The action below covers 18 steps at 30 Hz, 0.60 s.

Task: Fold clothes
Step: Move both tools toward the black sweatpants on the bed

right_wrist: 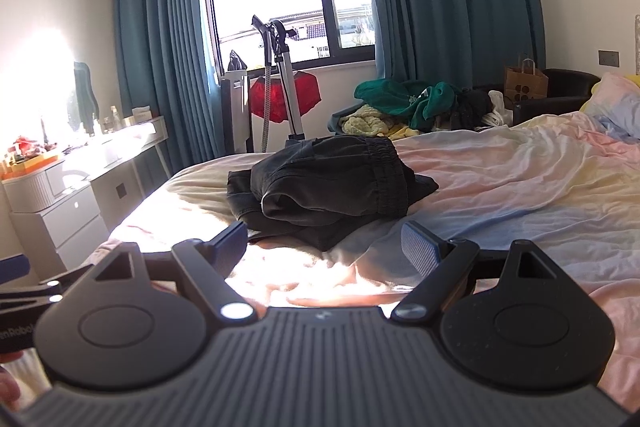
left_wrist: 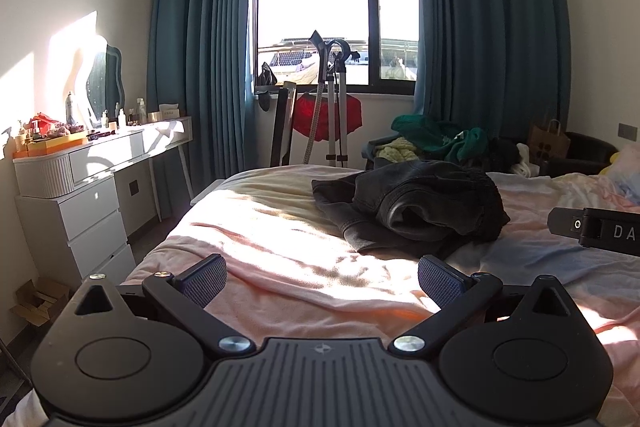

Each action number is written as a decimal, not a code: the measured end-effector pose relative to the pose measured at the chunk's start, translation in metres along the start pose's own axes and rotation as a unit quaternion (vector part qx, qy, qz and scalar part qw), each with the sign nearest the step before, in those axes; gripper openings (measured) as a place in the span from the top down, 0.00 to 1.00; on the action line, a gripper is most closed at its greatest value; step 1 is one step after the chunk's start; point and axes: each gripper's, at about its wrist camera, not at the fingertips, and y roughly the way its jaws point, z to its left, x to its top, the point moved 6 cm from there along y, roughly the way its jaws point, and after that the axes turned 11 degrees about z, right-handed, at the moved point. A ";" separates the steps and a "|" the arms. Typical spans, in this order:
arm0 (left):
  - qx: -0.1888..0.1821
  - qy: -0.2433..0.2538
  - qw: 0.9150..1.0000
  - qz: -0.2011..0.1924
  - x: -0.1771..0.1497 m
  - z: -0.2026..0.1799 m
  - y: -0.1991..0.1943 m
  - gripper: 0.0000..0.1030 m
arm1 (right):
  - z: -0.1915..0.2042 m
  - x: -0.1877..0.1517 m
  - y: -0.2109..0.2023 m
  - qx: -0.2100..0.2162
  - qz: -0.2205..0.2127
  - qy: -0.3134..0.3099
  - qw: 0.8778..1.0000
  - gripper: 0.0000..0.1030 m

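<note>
Fingers (left_wrist: 204, 279) spread wide, holding nothing.

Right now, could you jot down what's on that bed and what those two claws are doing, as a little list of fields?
garment: dark crumpled trousers, heaped, unfolded
resting on: bed with a pastel sheet, wrinkled
left claw: open, empty, short of the trousers
right claw: open, empty, short of the trousers
beyond the bed: pile of green and yellow clothes
lighting: strong sun patch on the near sheet
folding: not yet begun
</note>
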 end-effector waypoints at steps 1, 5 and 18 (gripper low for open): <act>0.001 0.000 1.000 -0.002 0.000 0.000 0.000 0.00 | 0.000 0.001 0.002 0.000 0.001 0.000 1.000 0.17; 0.005 0.002 1.000 -0.009 0.000 0.000 0.000 0.01 | -0.003 0.020 0.010 0.002 -0.001 0.003 1.000 0.17; -0.012 0.002 1.000 0.025 -0.017 -0.009 0.032 0.01 | -0.046 0.026 0.044 -0.003 0.006 -0.023 1.000 0.17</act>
